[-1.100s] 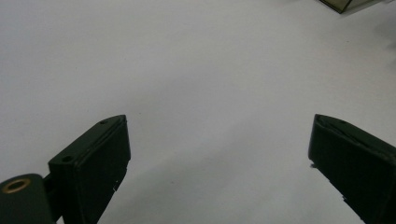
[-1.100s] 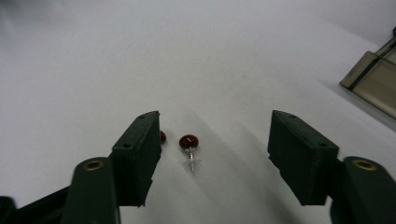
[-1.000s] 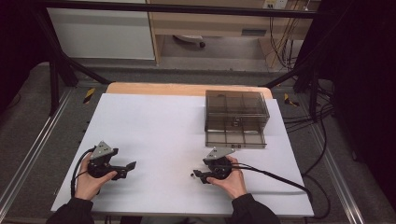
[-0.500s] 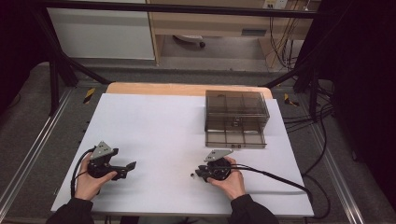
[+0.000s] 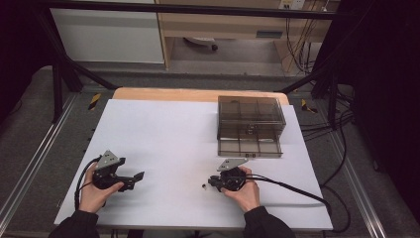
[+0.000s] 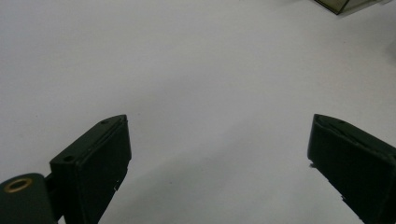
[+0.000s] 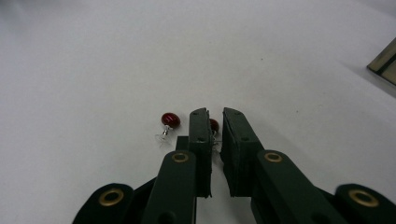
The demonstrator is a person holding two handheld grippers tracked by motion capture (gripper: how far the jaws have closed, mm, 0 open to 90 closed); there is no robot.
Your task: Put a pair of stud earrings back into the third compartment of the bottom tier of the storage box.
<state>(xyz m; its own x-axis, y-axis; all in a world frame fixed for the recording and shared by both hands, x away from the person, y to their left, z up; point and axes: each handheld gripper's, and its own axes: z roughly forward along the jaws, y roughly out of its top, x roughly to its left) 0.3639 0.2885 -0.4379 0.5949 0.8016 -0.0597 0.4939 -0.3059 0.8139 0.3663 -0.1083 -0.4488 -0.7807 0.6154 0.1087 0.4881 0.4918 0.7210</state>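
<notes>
Right fingers [image 7: 214, 122] pinch 1 glossy red stud earring [image 7: 214, 125]; left fingers [image 6: 219, 154] gape wide, empty.

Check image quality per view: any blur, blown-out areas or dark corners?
High view: sharp enough, white table cover bright, room edges nearly black. Left gripper view: soft overall, the tongs blurred, table washed to flat grey-white. Right gripper view: the tongs crisp, two red-headed studs in focus, the far table fading bright and featureless.
</notes>
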